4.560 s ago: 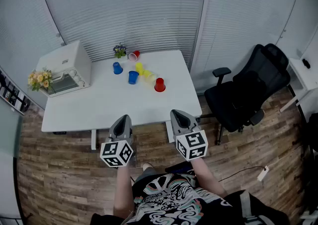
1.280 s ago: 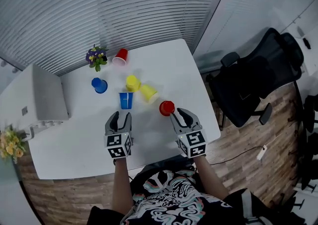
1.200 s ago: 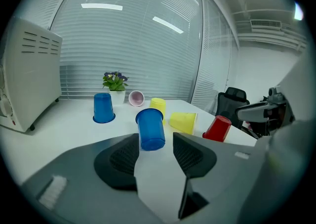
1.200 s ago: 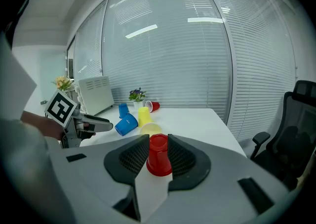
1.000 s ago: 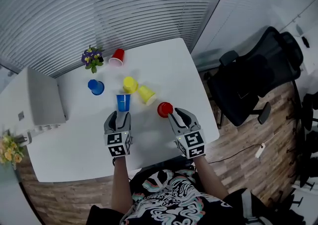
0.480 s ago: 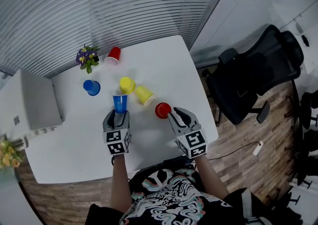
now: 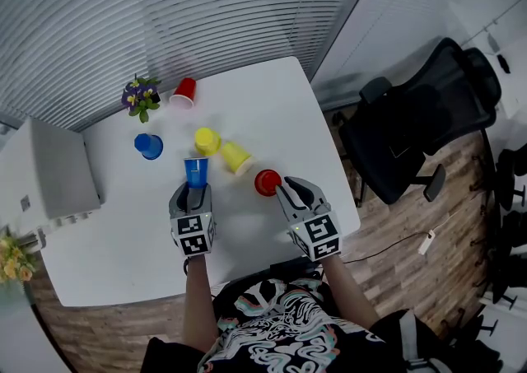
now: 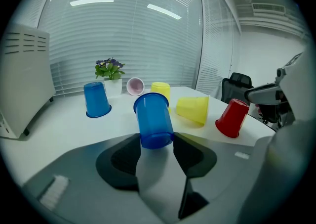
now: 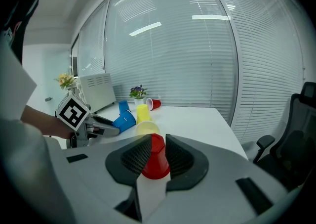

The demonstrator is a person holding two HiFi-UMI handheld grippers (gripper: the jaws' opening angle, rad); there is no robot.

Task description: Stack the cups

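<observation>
A blue cup (image 7: 196, 172) sits tilted, mouth away from me, between the jaws of my left gripper (image 7: 196, 190). In the left gripper view both pads press the blue cup (image 8: 153, 119) near its base; the left gripper (image 8: 155, 141) has just been closing on it. An upside-down red cup (image 7: 266, 183) stands on the white table (image 7: 272, 108) inside my right gripper (image 7: 284, 192). In the right gripper view the right gripper (image 9: 154, 151) has just been closing on the red cup (image 9: 156, 157), its pads against the cup's sides.
Two yellow cups, one upside down (image 7: 207, 142) and one on its side (image 7: 235, 157), lie just beyond the held cups. Another blue cup (image 7: 149, 146), a fallen red cup (image 7: 184, 91) and a potted plant (image 7: 140, 95) are farther back. A white appliance (image 7: 49, 174) stands left; an office chair (image 7: 420, 124) stands right.
The left jaws have drawn in on the blue cup and the right jaws on the red cup. Both hands have stayed about where they were.
</observation>
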